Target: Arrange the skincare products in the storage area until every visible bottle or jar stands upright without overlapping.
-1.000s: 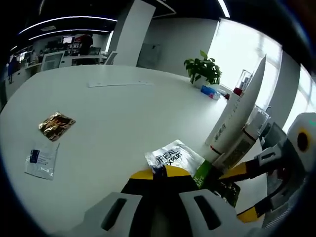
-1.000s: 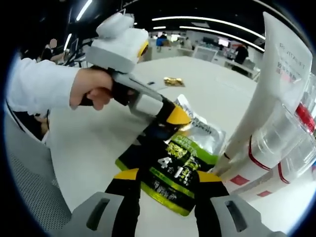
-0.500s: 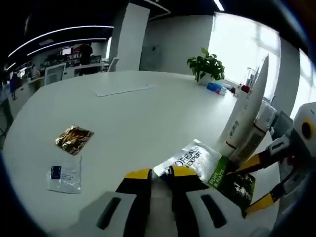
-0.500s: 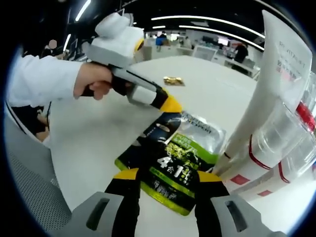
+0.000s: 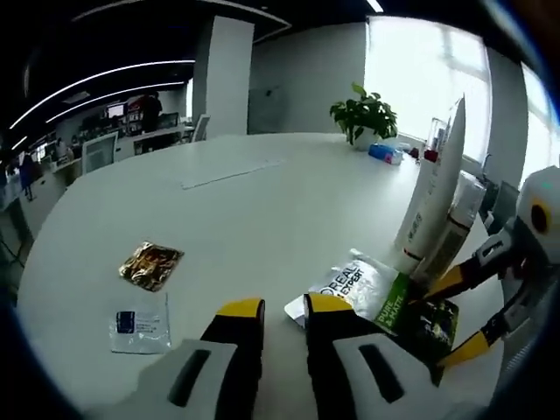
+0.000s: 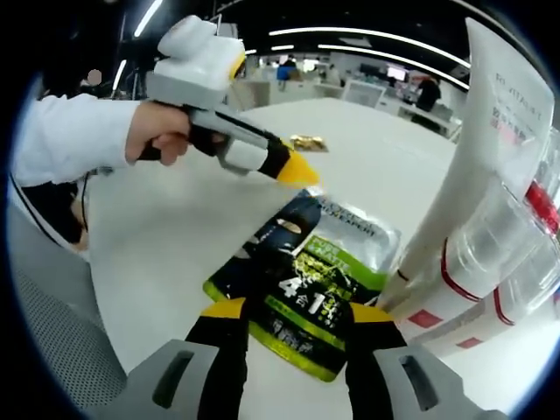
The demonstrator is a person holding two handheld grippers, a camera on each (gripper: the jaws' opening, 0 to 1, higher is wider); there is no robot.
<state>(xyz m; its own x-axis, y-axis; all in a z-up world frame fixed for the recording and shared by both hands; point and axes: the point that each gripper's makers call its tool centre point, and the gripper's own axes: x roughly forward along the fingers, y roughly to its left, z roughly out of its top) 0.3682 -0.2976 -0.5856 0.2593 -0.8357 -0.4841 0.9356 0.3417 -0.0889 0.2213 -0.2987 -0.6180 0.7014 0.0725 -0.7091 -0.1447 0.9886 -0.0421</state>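
**Flat sachets before both grippers, tall tube to the right**

Clearly, in the left gripper view, the left gripper (image 5: 273, 308) has its yellow-tipped jaws nearly together with a narrow gap, clamped on nothing. Well to the left of the jaws on the white counter (image 5: 262, 201) lie a small clear sachet with a blue label (image 5: 140, 328) and, just beyond it, a crumpled gold foil packet (image 5: 151, 264). Just right of the jaw tips lies a silver sachet (image 5: 350, 284) printed "L'OREAL" and "EXPERT". A black and green sachet (image 5: 418, 317) overlaps its right edge. Further right a tall white tube (image 5: 430, 197) stands upright on its cap, with clear bottles behind it. Beyond them sits a potted plant (image 5: 366, 114).

In the right gripper view, a hand (image 6: 157, 140) holds the left gripper above the counter, up and left of the jaws. The right gripper (image 6: 289, 319) has its jaws apart, one on either side of the black and green sachet's near end, which reads "4" and "1"; whether they pinch it I cannot tell. Right of the jaws, the white tube shows partial lettering, "VITALIFT".
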